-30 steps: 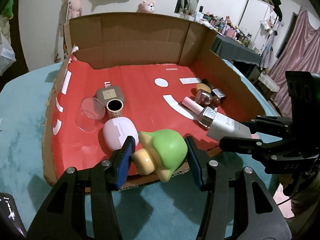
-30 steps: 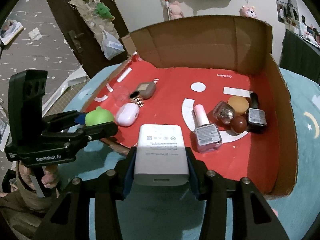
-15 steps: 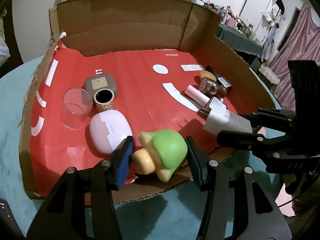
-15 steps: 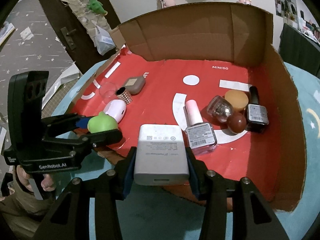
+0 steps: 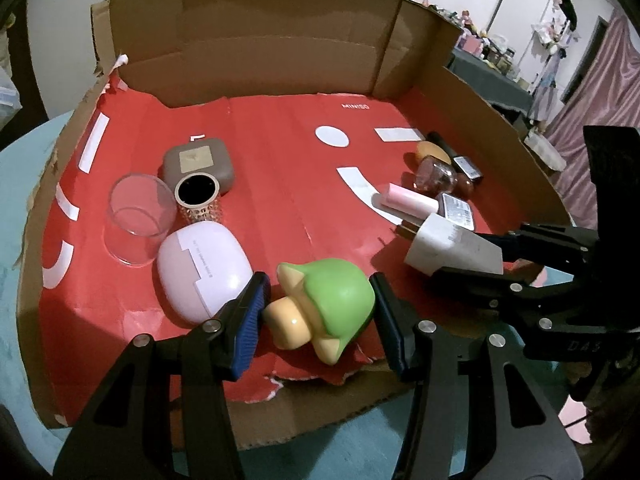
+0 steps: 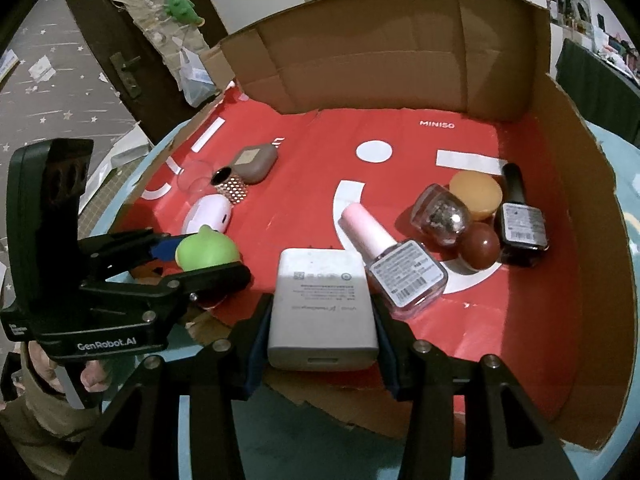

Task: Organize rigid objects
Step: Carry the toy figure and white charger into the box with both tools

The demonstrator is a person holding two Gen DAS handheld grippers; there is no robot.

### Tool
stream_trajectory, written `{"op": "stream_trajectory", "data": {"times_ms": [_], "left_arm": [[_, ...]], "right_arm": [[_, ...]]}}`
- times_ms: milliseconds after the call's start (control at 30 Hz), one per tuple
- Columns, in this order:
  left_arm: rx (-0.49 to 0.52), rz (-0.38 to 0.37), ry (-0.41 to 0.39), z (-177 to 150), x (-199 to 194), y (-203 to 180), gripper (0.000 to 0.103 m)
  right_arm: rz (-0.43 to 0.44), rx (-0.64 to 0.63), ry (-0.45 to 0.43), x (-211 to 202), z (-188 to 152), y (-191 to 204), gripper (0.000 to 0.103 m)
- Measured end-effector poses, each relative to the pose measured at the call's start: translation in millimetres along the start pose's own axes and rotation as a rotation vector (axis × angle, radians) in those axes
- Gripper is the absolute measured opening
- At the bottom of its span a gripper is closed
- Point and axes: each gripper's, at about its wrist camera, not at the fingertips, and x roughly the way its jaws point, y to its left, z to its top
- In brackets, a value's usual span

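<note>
Holding a green toy [image 5: 332, 304] in the left gripper [image 5: 318, 316], jaws clamped on both sides of it, just above the torn front edge of the cardboard box [image 5: 256, 52] w/ red floor. Left wrist view: toy tilted, its yellowish base toward the cam; pink case [image 5: 202, 270] just beside it on the left, clear cup [image 5: 138, 212] on its side behind that, brown case [image 5: 198, 164] and gold-mesh cylinder [image 5: 198, 196] farther back. Right gripper [image 5: 460, 258] comes in from the right, closed on a white charger [image 5: 444, 246], prongs pointing into the box. Pink-capped bottle [image 5: 408, 200] and other small bottles cluster at right rear. Right wrist view: right gripper [image 6: 322, 340] clamped on the charger [image 6: 322, 308], held over the box's front edge, right next to pink-cap bottle [image 6: 394, 262]. Glitter jar [image 6: 442, 214], orange disc [image 6: 476, 194], dark red ball [image 6: 480, 246], black bottle [image 6: 520, 220] grouped at right. Left gripper [image 6: 200, 264] at left w/ green toy [image 6: 206, 252], pink case [image 6: 210, 214] behind it.
</note>
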Motion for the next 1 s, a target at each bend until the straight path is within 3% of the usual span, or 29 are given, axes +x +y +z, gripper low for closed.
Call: {"op": "stream_trajectory", "data": {"times_ms": [767, 1000], "left_arm": [[-0.022, 0.099, -0.044, 8, 10, 9, 0.049], [-0.013, 0.127, -0.046, 7, 10, 6, 0.049]], "right_arm": [[-0.176, 0.006, -0.091, 1, 4, -11, 0.049], [-0.177, 0.012, -0.089, 4, 4, -13, 0.049]]}}
